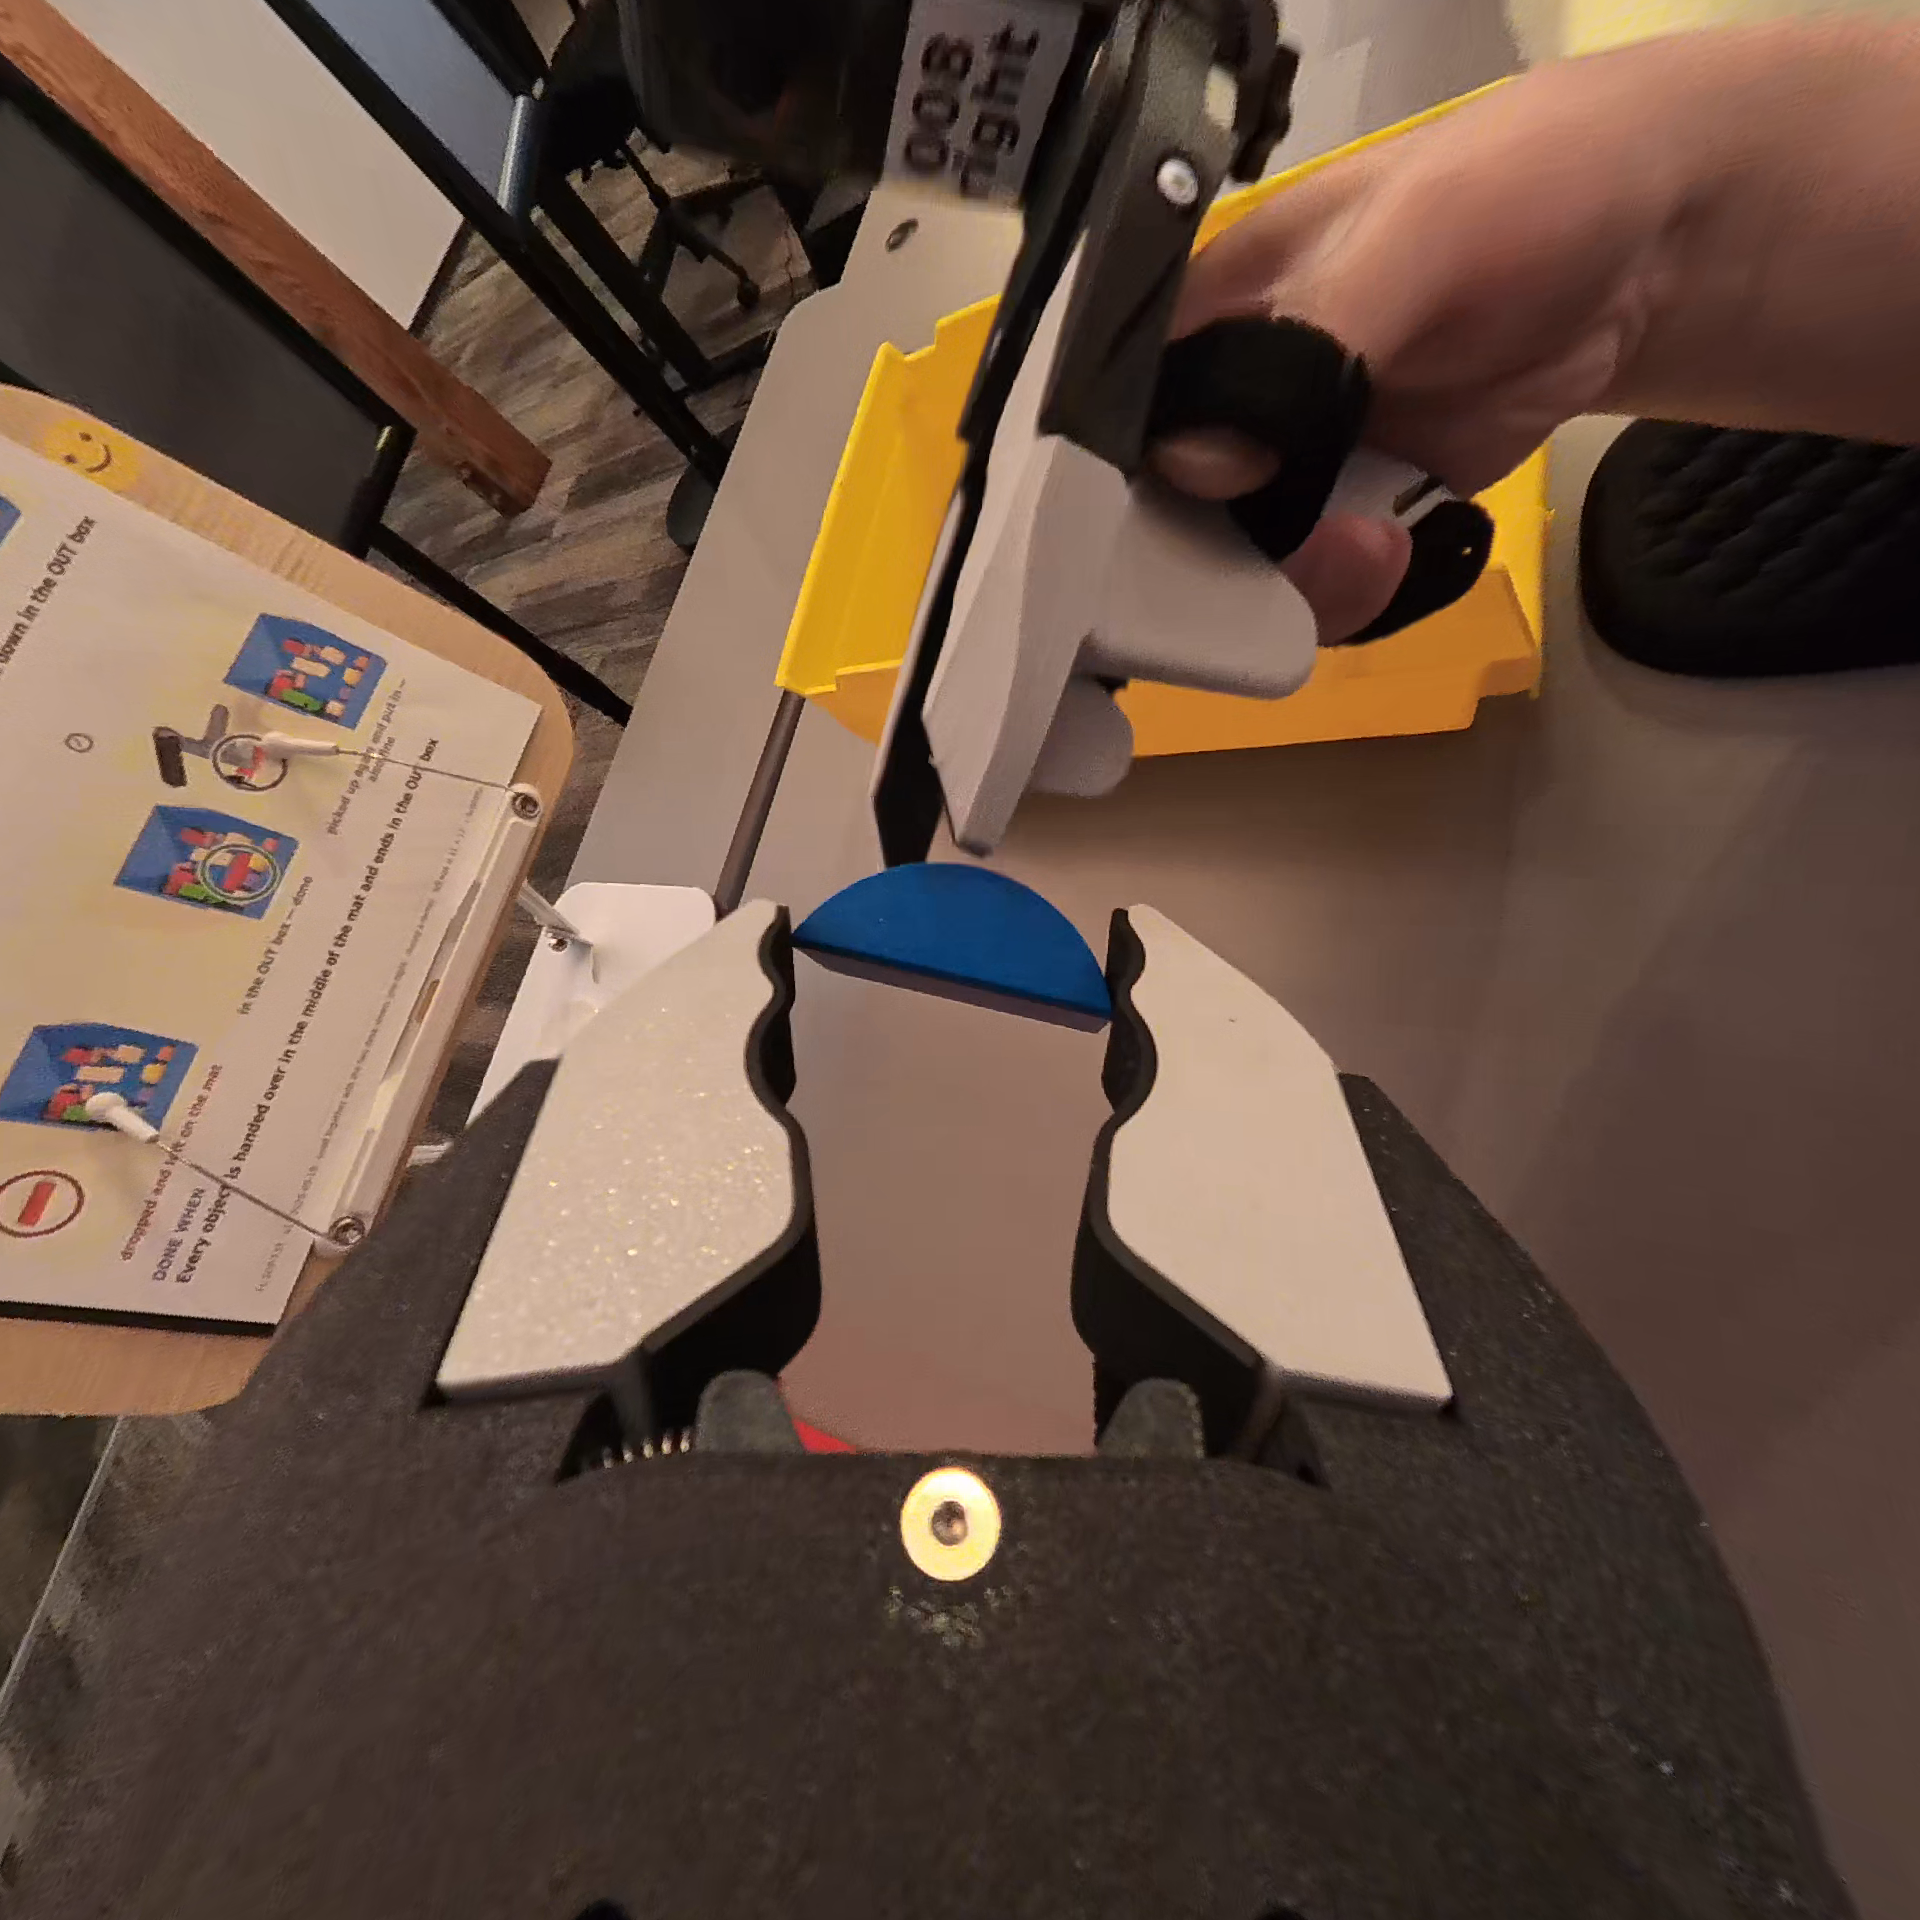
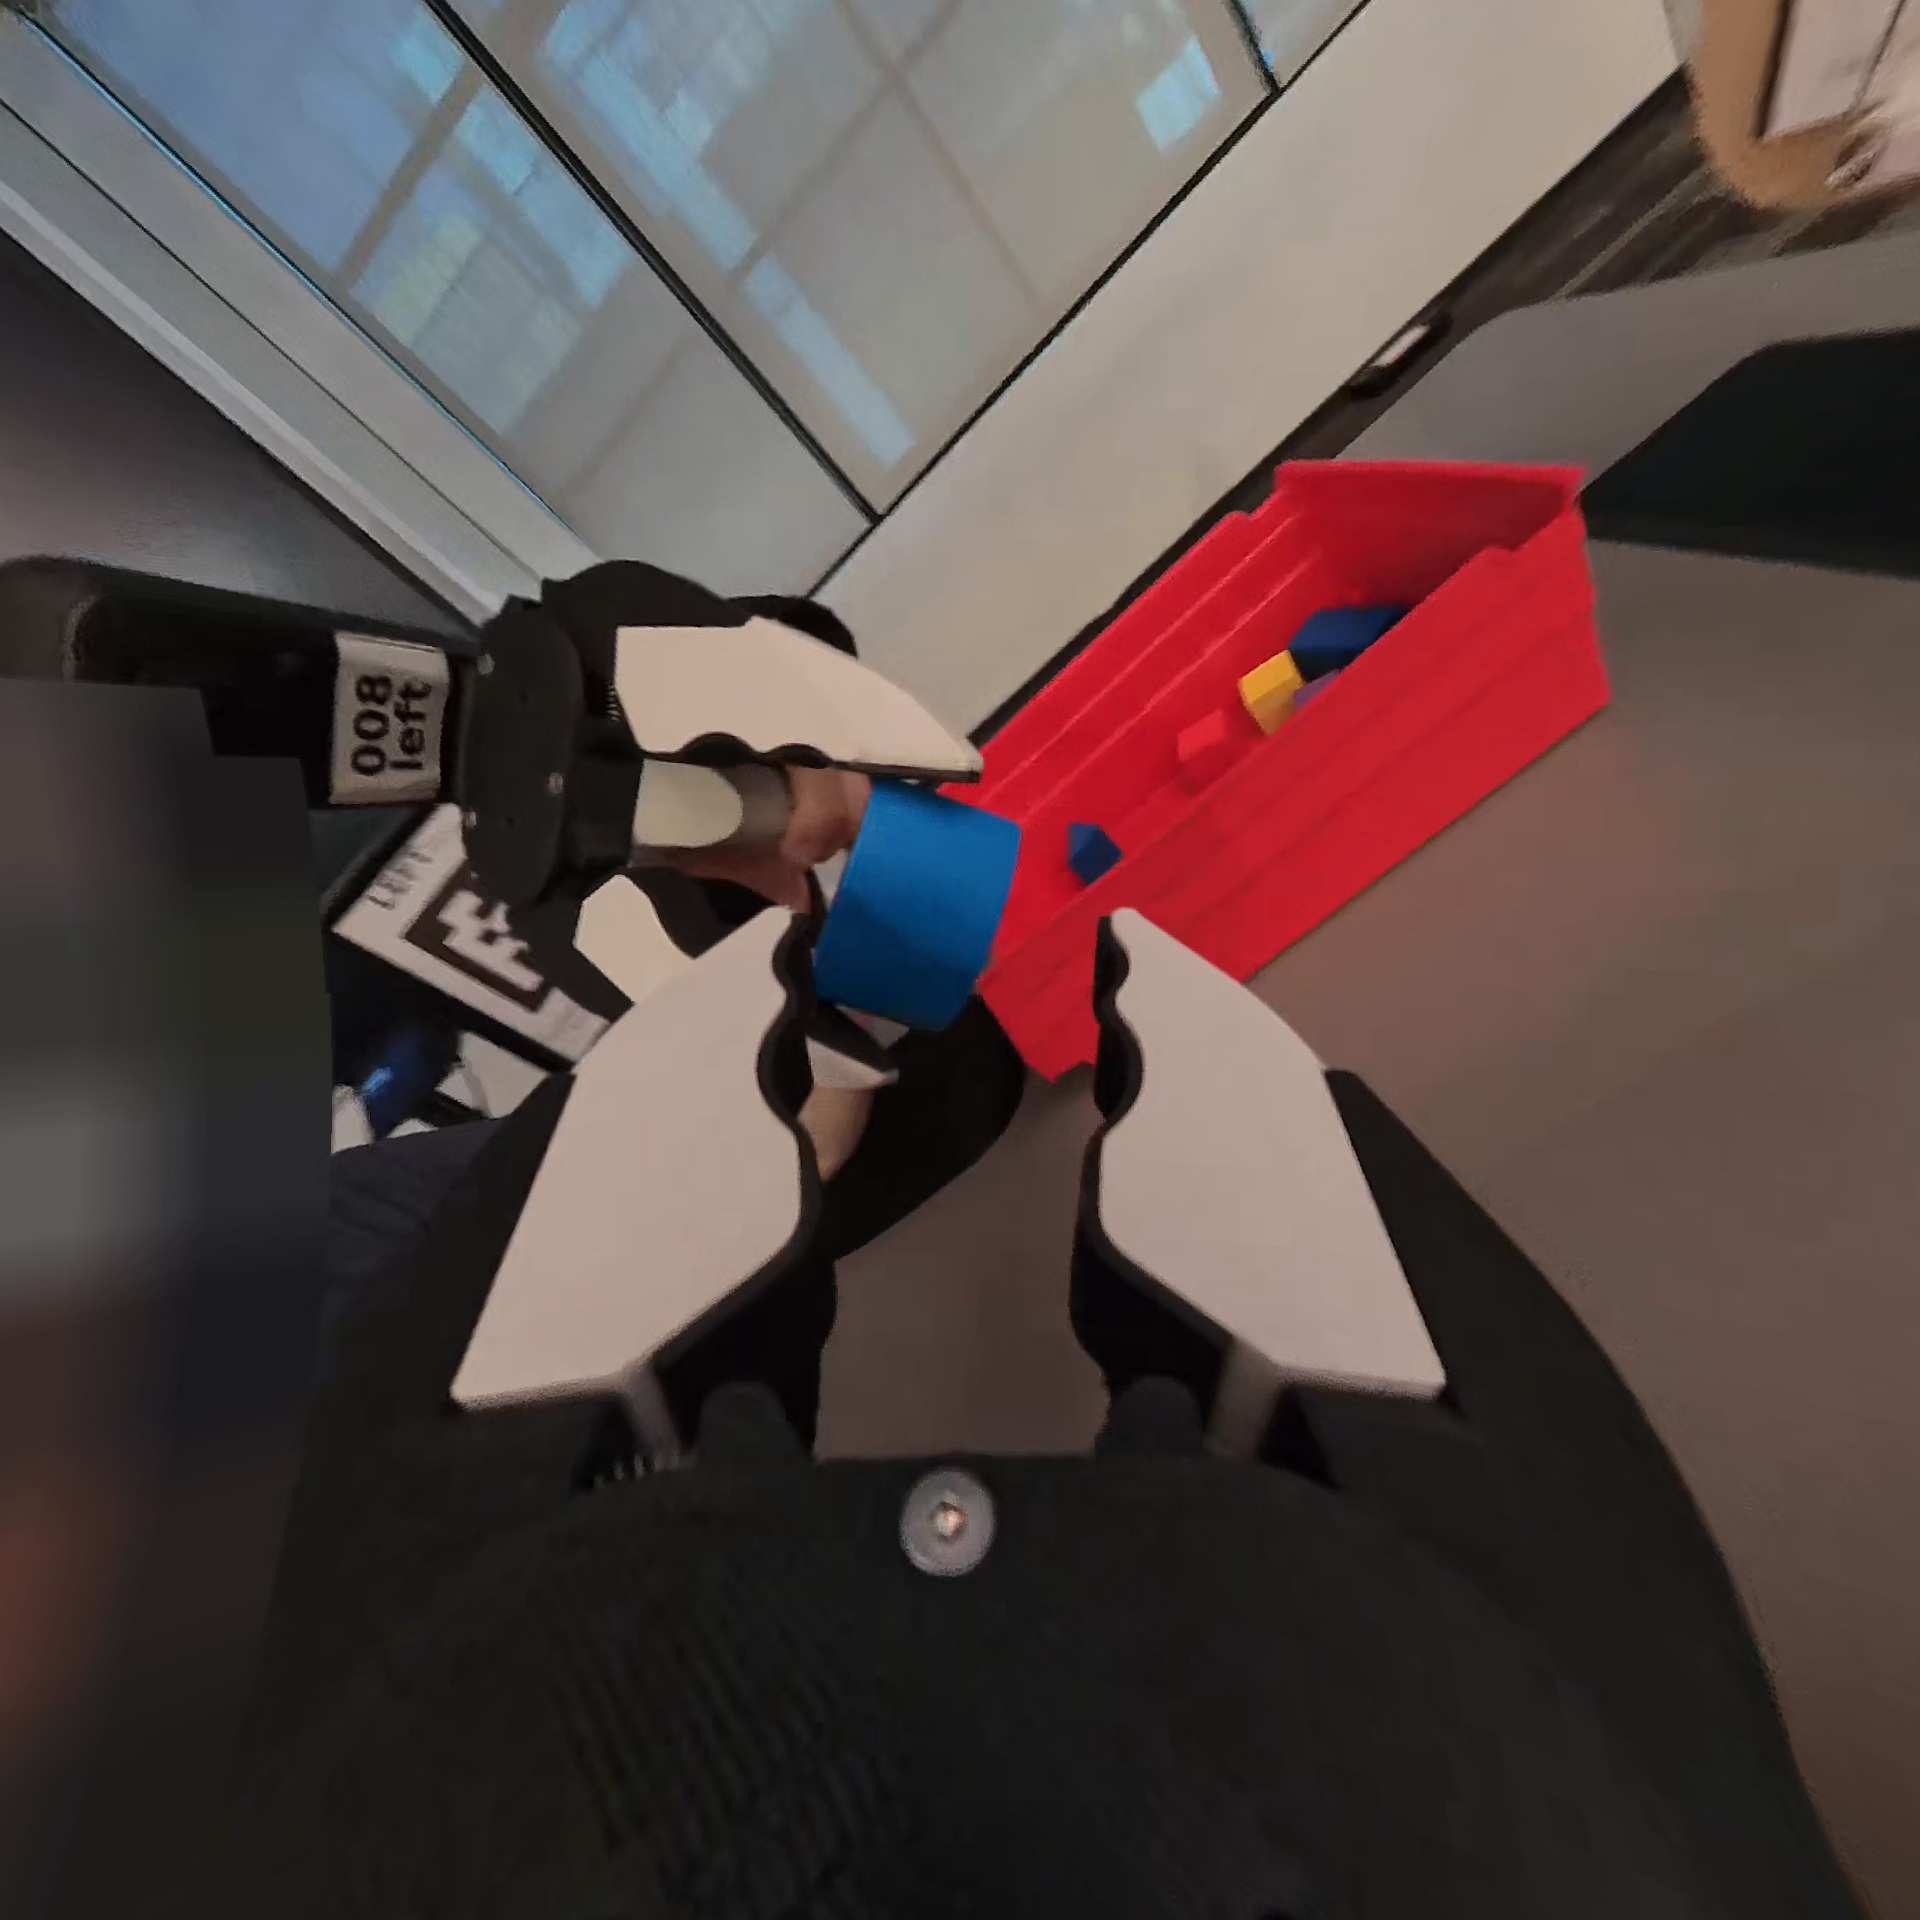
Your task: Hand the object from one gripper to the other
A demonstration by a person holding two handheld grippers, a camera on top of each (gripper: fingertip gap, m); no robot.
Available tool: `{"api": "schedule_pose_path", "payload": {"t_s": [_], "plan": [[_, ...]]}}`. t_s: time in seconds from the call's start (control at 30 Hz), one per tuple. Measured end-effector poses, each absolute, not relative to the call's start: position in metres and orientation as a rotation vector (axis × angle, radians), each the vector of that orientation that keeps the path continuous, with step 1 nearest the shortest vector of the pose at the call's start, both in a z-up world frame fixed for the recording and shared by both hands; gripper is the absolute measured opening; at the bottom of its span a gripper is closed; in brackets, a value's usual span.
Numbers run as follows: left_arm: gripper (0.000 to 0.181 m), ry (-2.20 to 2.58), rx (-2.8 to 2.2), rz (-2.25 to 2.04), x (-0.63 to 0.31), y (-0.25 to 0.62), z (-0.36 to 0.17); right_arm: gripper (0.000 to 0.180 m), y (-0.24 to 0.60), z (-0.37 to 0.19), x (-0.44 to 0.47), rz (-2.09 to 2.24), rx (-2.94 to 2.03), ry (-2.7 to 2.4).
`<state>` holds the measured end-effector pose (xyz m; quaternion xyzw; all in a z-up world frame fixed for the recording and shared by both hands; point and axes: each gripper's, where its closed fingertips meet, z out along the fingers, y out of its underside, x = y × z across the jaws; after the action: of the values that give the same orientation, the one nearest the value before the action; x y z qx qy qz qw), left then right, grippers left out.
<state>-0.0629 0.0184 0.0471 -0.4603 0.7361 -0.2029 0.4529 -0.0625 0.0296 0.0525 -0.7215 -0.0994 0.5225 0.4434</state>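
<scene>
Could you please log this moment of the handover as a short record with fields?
object: blue half-cylinder block
holder: left gripper, shut on the block at its fingertips
receiver: right gripper, open, empty, its tips near the block, not yet around it
block position: in the air above the grey table
yellow bin: on the table behind the right gripper, contents not visible
red bin: on the table, holds small coloured blocks
instruction sheet: on a board to the left
</scene>
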Motion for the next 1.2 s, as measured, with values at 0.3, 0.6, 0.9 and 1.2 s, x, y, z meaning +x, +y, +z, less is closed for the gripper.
{"api": "schedule_pose_path", "payload": {"t_s": [0.3, 0.6, 0.9, 1.2], "plan": [[0.057, 1.852, -1.185, -0.626, -0.060, 0.008, 0.041, 0.034, 0.024, 0.044, -0.068, 1.416, -1.833, -0.291], [0.064, 1.810, -1.263, -0.761, -0.086, 0.015, 0.062, 0.034, -0.021, -0.008, 0.111, 0.528, -2.408, -0.208], [0.062, 1.834, -1.300, -0.711, -0.088, 0.020, 0.054, 0.034, 0.032, -0.110, 0.198, 0.132, -2.618, 0.220], [0.062, 1.832, -1.327, -0.669, -0.089, 0.029, 0.052, 0.034, 0.051, -0.141, 0.218, -0.038, -2.668, 0.354]]}}
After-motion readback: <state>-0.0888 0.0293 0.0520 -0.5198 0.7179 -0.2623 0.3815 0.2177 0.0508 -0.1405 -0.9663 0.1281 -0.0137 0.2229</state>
